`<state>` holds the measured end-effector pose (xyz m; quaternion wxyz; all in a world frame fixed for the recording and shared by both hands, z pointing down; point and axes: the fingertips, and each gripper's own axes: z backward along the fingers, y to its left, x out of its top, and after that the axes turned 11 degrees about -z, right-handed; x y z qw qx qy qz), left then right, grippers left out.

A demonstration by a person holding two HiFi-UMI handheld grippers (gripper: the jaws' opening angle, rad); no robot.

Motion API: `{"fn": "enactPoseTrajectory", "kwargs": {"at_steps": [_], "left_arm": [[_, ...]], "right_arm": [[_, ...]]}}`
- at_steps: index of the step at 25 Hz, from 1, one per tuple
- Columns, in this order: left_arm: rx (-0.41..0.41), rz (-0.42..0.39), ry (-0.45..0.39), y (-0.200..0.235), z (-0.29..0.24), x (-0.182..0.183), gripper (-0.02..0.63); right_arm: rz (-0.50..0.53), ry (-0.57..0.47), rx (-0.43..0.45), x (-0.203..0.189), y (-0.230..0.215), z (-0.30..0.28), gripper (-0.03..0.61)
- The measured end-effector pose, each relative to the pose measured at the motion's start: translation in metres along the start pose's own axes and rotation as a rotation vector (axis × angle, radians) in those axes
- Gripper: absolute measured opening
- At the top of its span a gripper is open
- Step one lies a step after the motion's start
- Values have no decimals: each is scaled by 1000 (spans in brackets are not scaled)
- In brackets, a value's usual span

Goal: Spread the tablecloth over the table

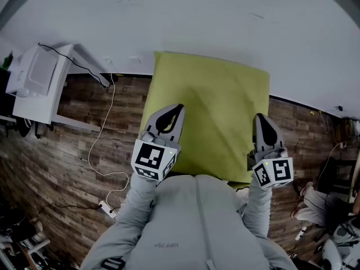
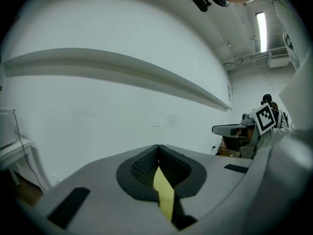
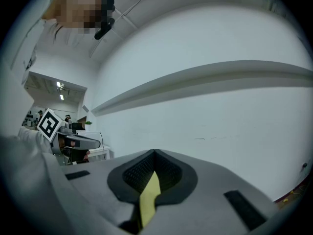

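A plain white wall [image 1: 225, 27] filled the top of the head view, above a dark wood-plank floor [image 1: 56, 151]. A yellow-green rectangular fabric tablecloth [image 1: 214, 111] lay spread out flat from the person's chest toward the wall, its far edge showing against the wall; what was beneath it could not be told. A small white bench [image 1: 62, 77] stood at the left, with a thin white cable [image 1: 107, 122] trailing across the floor. The left gripper [image 1: 179, 108] and the right gripper [image 1: 262, 118] were both clamped fully closed on the cloth's near edge — one toward each near corner — each pinching a strip of yellow fabric.
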<state>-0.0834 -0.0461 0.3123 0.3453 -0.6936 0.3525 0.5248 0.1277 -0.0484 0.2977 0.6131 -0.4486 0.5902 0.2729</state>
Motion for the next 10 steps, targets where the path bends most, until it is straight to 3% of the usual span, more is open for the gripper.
{"fn": "enactPoseTrajectory", "kwargs": {"at_steps": [10], "left_arm": [[-11, 2, -7, -5, 1, 3, 25]], "right_arm": [[-11, 1, 28, -1, 1, -2, 21]]}}
